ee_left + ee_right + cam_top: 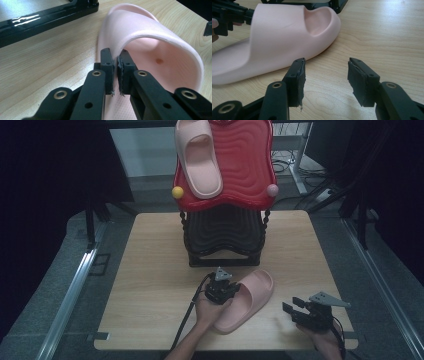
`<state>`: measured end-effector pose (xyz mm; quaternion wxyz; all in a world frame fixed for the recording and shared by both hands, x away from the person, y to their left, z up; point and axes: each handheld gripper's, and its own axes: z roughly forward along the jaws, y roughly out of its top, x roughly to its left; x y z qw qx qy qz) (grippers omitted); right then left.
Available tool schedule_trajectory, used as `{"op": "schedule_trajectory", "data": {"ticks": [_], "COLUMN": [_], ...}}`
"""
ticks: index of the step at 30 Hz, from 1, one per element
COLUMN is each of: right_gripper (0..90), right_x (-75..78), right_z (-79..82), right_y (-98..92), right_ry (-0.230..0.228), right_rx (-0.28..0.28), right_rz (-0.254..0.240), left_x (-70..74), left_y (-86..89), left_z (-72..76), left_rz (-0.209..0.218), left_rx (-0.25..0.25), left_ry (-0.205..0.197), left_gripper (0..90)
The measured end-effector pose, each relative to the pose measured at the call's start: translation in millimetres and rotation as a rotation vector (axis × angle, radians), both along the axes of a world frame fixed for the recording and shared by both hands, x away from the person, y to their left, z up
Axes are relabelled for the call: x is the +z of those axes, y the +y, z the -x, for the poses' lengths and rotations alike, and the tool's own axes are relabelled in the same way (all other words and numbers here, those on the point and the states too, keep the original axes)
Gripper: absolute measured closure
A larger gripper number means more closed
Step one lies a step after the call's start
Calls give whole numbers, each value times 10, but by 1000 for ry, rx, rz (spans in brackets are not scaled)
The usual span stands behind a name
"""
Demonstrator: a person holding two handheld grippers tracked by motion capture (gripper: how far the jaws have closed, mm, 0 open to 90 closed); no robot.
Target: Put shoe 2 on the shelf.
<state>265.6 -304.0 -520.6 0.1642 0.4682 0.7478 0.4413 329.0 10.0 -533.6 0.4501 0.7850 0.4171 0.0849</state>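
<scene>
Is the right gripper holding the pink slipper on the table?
No. The right gripper has its jaws spread over bare table, apart from the pink slipper.

— What stands in the way around that black rack (225,240)?

— The rack itself takes the table's (150,270) far middle, with a red tray (245,165) and one pink slipper (197,157) overhanging it. Just in front of the rack lies the other slipper (245,302), with the left gripper (222,287) clamped on its edge.

— And free room?

— Bare wood left and right of the rack; the right gripper (295,310) sits open there, near the front.
</scene>
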Motion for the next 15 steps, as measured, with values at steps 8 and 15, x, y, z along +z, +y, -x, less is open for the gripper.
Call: {"op": "schedule_trajectory", "data": {"ticks": [8, 15], "right_gripper": [483, 479], "right_x": [3, -6], "right_z": [3, 1], "right_y": [-22, -13], "right_ry": [-1, 6], "right_rx": [-5, -4], "right_rz": [0, 1], "left_x": [70, 153], "left_y": [147, 250], "left_z": [104, 176], "left_rz": [44, 75], "left_rx": [27, 32], "left_ry": [-39, -65], "left_gripper": [850, 850]}}
